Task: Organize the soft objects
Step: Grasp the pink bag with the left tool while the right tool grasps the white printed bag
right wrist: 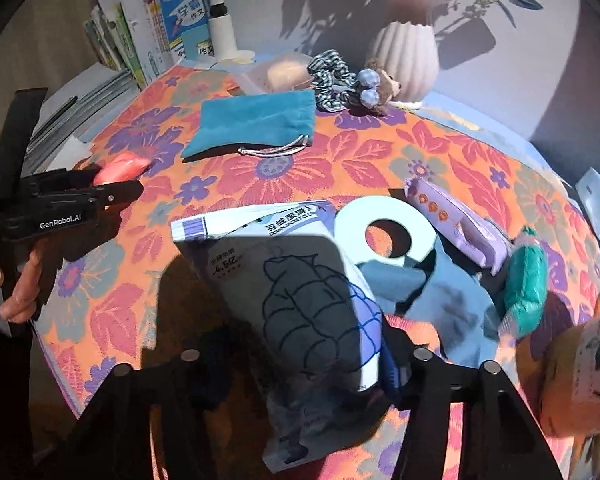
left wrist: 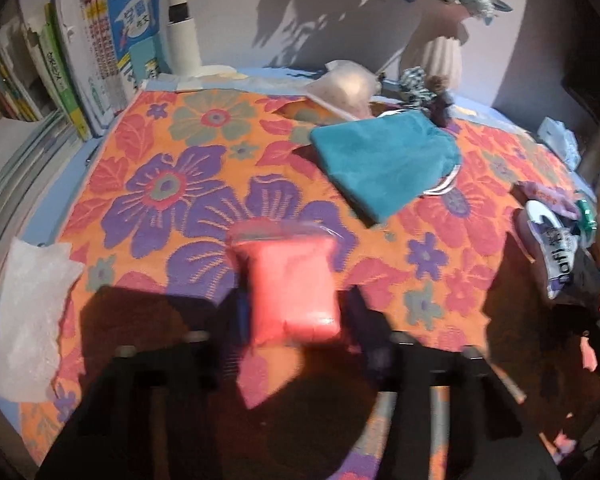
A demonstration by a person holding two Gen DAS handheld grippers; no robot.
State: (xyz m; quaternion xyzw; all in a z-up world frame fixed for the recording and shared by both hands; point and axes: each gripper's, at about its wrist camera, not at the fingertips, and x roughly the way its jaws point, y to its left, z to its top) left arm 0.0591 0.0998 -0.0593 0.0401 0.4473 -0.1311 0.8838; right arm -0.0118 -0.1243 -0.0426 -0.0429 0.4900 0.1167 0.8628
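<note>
- While the left tool [left wrist: 296,312] clamped the pink packet [left wrist: 290,280] near six o'clock, its slick film could slip.
- Right tool [right wrist: 304,356] pinched the wipes pack [right wrist: 300,300] off-centre; sagging might drag neighbouring items.

I've got the pink squishy pouch [left wrist: 290,280] pinched up off the mat, the blue-white wipes pack [right wrist: 300,292] lying flat

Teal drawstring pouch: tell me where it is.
The teal drawstring pouch lies flat on the flowered cloth towards the back, just in front of the checked scrunchie and left of the ribbed vase.
</note>
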